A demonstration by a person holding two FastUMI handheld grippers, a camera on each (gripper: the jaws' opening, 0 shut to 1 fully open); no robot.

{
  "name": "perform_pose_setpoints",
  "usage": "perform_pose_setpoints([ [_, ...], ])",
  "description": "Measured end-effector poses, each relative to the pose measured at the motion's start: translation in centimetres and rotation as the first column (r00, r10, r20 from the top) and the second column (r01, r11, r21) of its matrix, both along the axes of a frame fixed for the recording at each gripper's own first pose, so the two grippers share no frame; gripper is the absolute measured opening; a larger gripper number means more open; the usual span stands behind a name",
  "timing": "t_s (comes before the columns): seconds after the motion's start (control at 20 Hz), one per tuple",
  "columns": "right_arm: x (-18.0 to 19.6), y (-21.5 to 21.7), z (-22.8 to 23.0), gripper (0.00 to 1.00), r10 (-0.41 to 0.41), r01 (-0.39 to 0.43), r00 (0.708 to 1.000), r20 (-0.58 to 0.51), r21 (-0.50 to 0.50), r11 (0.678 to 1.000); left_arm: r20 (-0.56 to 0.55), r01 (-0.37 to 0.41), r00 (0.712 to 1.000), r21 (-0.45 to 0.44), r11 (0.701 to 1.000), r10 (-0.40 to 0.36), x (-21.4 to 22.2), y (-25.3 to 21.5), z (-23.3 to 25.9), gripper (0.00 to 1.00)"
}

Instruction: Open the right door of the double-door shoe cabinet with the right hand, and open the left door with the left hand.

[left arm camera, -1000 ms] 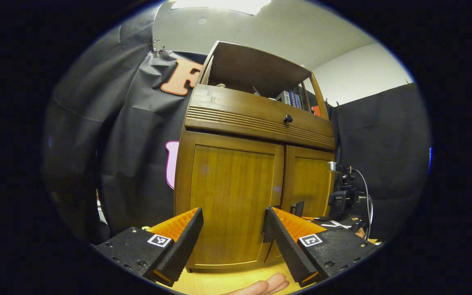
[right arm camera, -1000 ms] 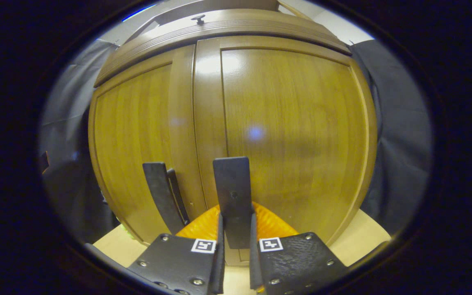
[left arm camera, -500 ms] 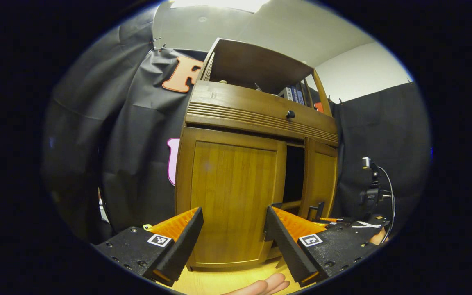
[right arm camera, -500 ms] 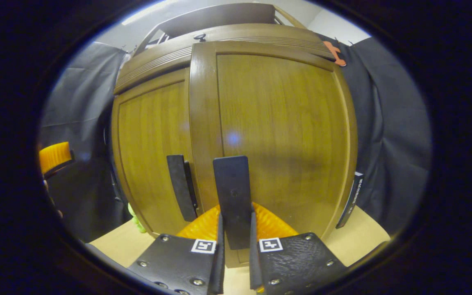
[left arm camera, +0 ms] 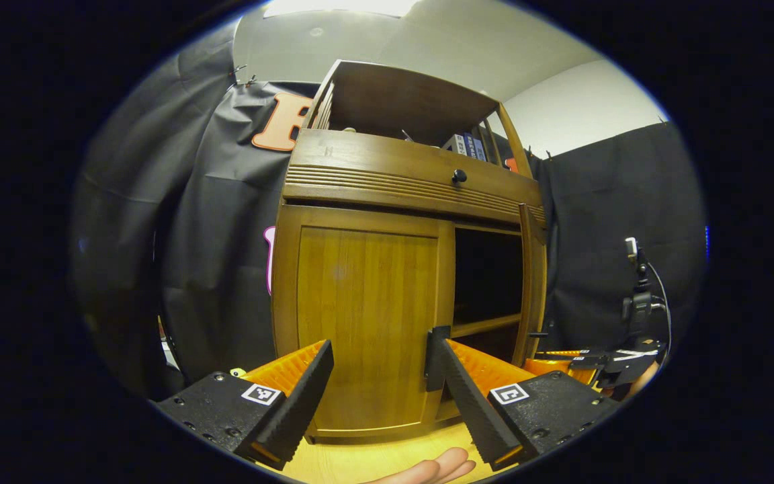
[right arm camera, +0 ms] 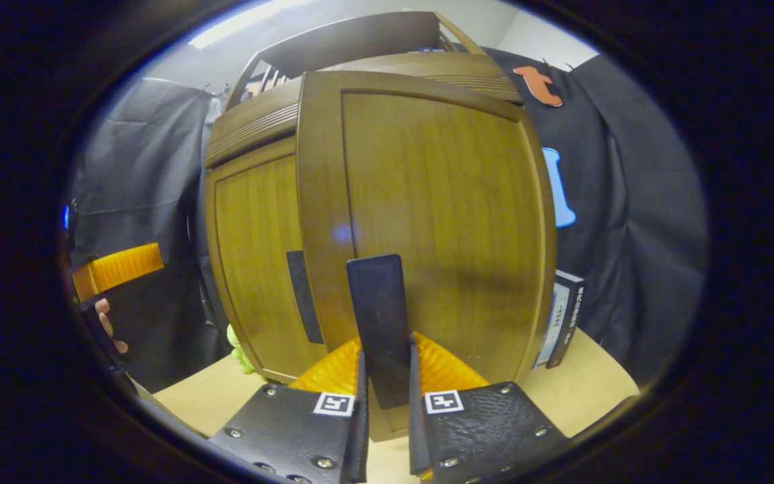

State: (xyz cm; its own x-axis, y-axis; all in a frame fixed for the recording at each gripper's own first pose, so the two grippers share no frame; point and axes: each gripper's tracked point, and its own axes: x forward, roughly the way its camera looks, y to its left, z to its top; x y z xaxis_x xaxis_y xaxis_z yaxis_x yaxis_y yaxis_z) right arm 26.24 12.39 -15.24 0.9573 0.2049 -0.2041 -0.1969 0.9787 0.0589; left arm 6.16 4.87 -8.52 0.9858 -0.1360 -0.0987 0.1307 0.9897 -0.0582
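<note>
Roughly halfway, by the look of it. Going L to R in the left gripper view: left gripper (left arm camera: 377,396) hangs wide apart, nothing between its fingers, just in front of the left door (left arm camera: 360,323), which sits flush and shut. Its handle (left arm camera: 436,349) is a dark strip at the door's inner edge, near the gripper's one fingertip but not gripped. Next along, the cabinet (left arm camera: 414,178) shows a dark gap w/ a shelf inside, then the right door (left arm camera: 533,282) swung well out, seen almost edge-on.

Right gripper view: left door's handle (right arm camera: 304,296) again, then right gripper (right arm camera: 385,376) pinched tight on the right door's handle (right arm camera: 377,316), both fingers pressing its sides. Right door (right arm camera: 441,222) stands angled off the cabinet front.

So: R door mostly open, maybe a bit more swing wanted; can't tell its limit. L door not yet begun. Left gripper needs to line up on that handle, close, and pull.
</note>
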Motion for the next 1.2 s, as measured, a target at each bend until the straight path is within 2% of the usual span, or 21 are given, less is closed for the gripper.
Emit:
perform_pose_setpoints([
  [0.4,-0.1,-0.5,1.2,0.26,-0.038,0.038,0.999,0.008,-0.003,0.999,-0.002,-0.001,1.0,0.008,1.0,0.001,0.1,-0.5,-0.4,0.98],
  [0.45,-0.2,-0.5,1.2,0.24,-0.048,0.048,0.999,0.011,-0.009,0.999,0.0,0.001,1.0,0.012,1.0,-0.001,0.1,-0.7,-0.4,0.95],
  [0.55,-0.3,-0.7,1.3,0.24,-0.065,0.065,0.998,0.018,-0.016,0.998,-0.002,0.003,1.0,0.021,1.0,-0.003,0.2,-1.0,-0.6,0.98],
  [0.8,-0.2,-0.9,1.9,0.24,-0.088,0.088,0.996,0.026,0.01,0.996,0.001,0.025,1.0,0.039,0.999,-0.025,0.0,-2.3,-0.9,0.97],
  [0.85,-0.2,-1.3,1.9,0.23,-0.097,0.097,0.995,0.031,0.008,0.995,0.001,0.029,1.0,0.038,0.999,-0.029,-0.2,-2.6,-1.0,0.95],
  [1.05,-0.2,-2.1,2.1,0.23,-0.132,0.132,0.99,0.044,0.007,0.991,-0.013,0.061,0.998,0.041,0.997,-0.061,-0.7,-4.6,-1.7,0.97],
  [1.2,-0.5,-3.6,2.4,0.23,-0.19,0.191,0.98,0.06,-0.011,0.981,-0.009,0.075,0.997,0.067,0.995,-0.074,-0.8,-5.4,-1.9,0.97],
])
